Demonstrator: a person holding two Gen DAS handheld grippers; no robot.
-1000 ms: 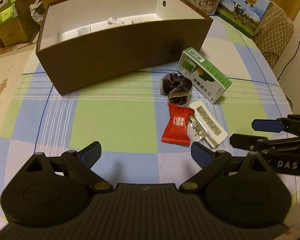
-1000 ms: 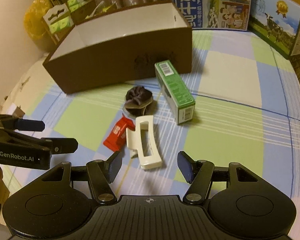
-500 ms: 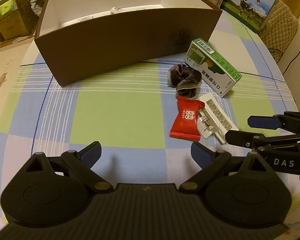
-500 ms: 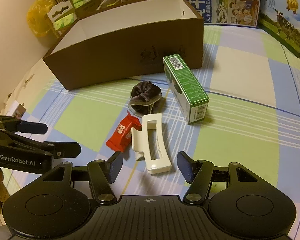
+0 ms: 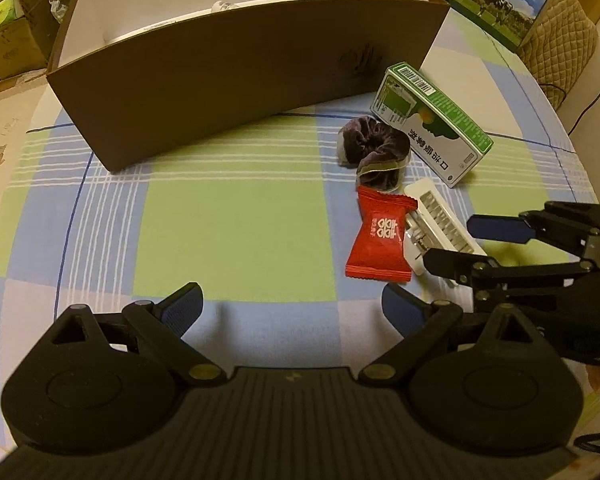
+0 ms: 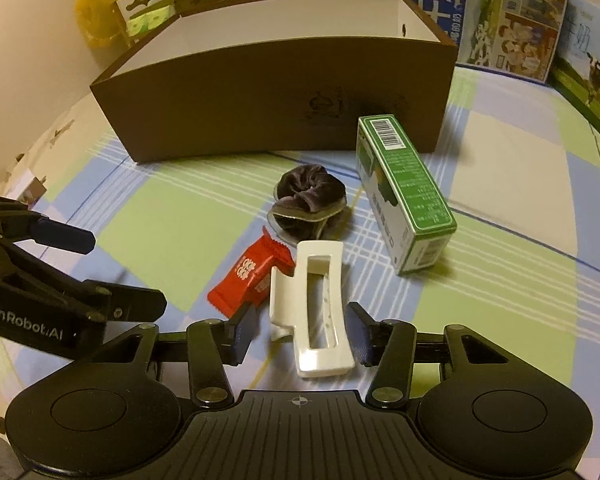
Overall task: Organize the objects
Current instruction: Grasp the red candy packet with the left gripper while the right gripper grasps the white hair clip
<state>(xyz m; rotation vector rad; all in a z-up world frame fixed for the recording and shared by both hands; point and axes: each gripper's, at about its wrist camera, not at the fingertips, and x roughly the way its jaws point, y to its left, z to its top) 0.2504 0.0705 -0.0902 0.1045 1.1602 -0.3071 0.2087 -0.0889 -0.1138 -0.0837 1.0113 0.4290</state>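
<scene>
A white hair claw [image 6: 320,312] lies on the checked cloth between the fingertips of my right gripper [image 6: 300,336], which is open around its near end. The claw [image 5: 440,220] also shows in the left wrist view, with the right gripper [image 5: 474,244] over it. Touching the claw's left side is a red snack packet [image 5: 380,240] [image 6: 248,280]. Behind them lie a dark velvet scrunchie [image 6: 308,200] [image 5: 374,152] and a green carton [image 6: 404,192] [image 5: 432,124]. A brown box [image 5: 236,80] [image 6: 280,92], white inside, stands at the back. My left gripper [image 5: 292,308] [image 6: 116,272] is open over bare cloth.
Small white items rest deep inside the box [image 5: 220,6]. Milk cartons [image 6: 500,12] stand behind the table at the right, a quilted chair back [image 5: 560,40] further right. Cardboard boxes of green packs [image 6: 152,12] fill the back left. The table's left edge drops off [image 5: 4,140].
Both grippers have moved forward towards the objects. The right gripper's fingers now reach along both sides of the hair claw and stand slightly closer together. Nothing on the table has shifted.
</scene>
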